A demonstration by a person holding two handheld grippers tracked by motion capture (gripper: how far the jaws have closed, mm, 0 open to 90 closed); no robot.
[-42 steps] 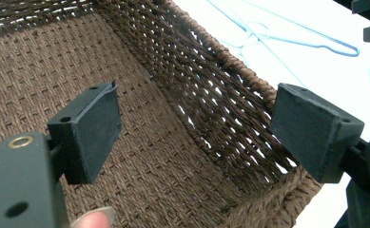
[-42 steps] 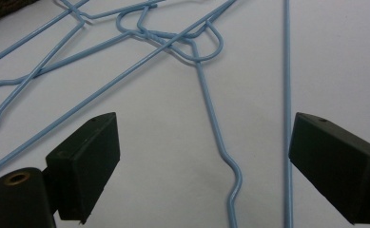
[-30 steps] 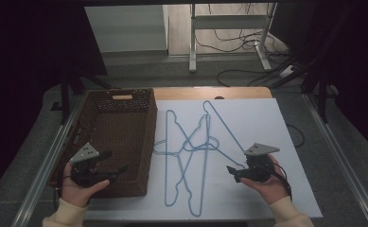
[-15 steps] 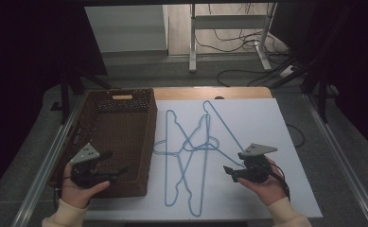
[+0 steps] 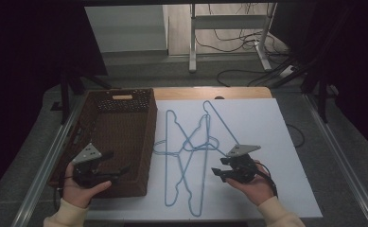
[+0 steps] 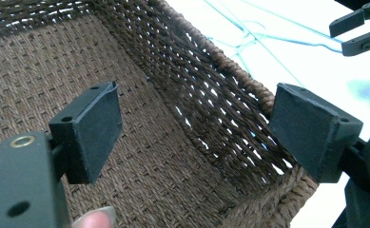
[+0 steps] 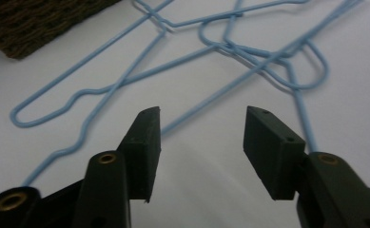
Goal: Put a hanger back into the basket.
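My right tongs (image 5: 218, 172) have just been closing and stand half open, nothing gripped, low over the blue hangers (image 5: 191, 151) lying tangled on the table (image 5: 276, 142). My left tongs (image 5: 120, 168) gape wide and empty above the basket (image 5: 125, 123).

No lettering, label, brand mark or number can be read anywhere in the room: the woven basket (image 5: 125, 127), the blue wire hangers (image 5: 196, 151) and the white table top (image 5: 276, 142) all carry plain, unmarked surfaces.
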